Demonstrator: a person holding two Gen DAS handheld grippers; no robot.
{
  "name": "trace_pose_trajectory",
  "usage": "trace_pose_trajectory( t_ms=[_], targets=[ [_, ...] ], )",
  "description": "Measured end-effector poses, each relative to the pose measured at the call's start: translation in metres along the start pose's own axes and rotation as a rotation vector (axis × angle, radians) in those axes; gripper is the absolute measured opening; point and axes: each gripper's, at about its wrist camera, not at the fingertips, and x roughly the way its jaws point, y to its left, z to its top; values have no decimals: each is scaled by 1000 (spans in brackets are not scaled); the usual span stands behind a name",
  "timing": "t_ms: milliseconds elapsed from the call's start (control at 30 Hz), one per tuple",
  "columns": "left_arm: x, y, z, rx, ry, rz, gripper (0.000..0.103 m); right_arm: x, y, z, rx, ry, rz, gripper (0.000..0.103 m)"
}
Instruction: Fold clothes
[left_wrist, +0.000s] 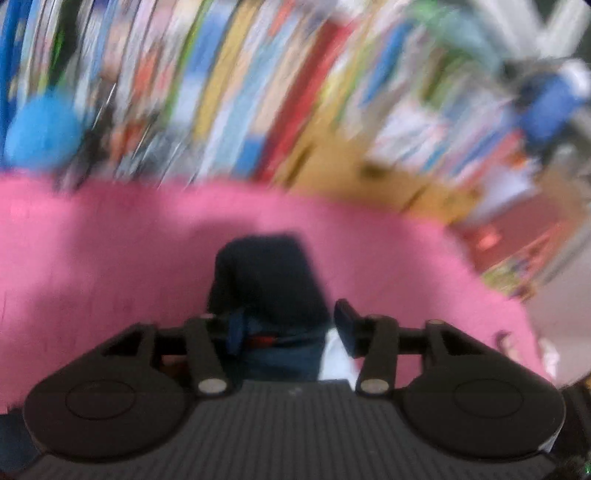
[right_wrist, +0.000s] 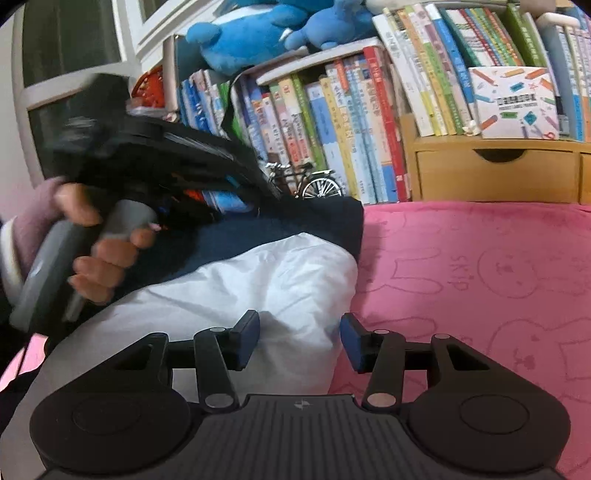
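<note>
Clearly the garment (right_wrist: 273, 273), soft white cloth with a navy panel, lies rumpled on the pink towel (right_wrist: 480, 266), its long axis running from 7 toward 1 o'clock in the right wrist view. The right gripper (right_wrist: 299, 341) hangs wide open over the white end, cloth straight ahead at 12 o'clock, jaws not touching it as far as I can tell. The left gripper (left_wrist: 277, 325) has navy fabric bunched between its fingers; that blurred view leaves unclear whether it grips. The left looks nearer the navy edge. Behind stand glossy books (right_wrist: 332, 122), a wooden drawer (right_wrist: 495, 170) and blue plush toys (right_wrist: 243, 37).
</note>
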Motion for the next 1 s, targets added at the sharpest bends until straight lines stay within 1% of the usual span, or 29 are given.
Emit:
trace_pose_trajectory(
  t_ms=[33,67,100,133,167,300,333,400,433,500,533,567,633,700,800,867,900,933,967,1000],
  targets=[
    [0,1,0,-8,-17,-8,40,0,1,0,-4,3,-1,49],
    [0,3,0,-16,-34,-16,24,0,2,1,-3,3,0,49],
    [-1,4,2,-26,-47,-31,21,0,2,1,-1,7,2,50],
    [-3,6,6,-42,-58,-44,15,1,2,1,0,9,4,50],
    [-4,9,9,-49,-67,-44,11,1,2,1,-1,11,6,50],
    [-15,16,33,-64,-124,11,12,1,-2,1,16,15,33,51],
    [-24,14,37,-57,-176,69,13,1,-4,1,26,17,42,51],
    [-46,7,39,-39,-294,189,23,1,-8,1,42,19,53,51],
    [-58,0,36,-11,-338,220,29,1,-10,1,48,19,57,51],
    [-80,-29,16,148,-394,283,31,0,-10,0,48,18,56,52],
    [-86,-48,-1,251,-408,324,33,-1,-10,0,46,16,54,52],
    [-88,-65,-21,353,-410,366,34,-1,-9,0,45,15,52,54],
    [-84,-90,-68,532,-363,431,35,-2,-9,0,49,12,46,57],
    [-72,-97,-105,649,-296,478,36,-2,-10,0,53,8,42,58],
    [-50,-74,-129,708,-246,591,38,-3,-11,0,59,3,42,61],
    [-44,-45,-125,643,-273,698,39,-4,-12,0,68,2,48,63],
    [-45,-29,-117,576,-282,751,40,-4,-13,0,74,1,52,63],
    [-49,-16,-107,486,-281,810,39,-4,-14,0,81,1,56,64],
    [-55,-8,-100,412,-281,829,38,-4,-15,0,88,1,57,65],
    [-63,-2,-95,346,-282,833,38,-3,-17,0,95,2,57,65]
  ],
)
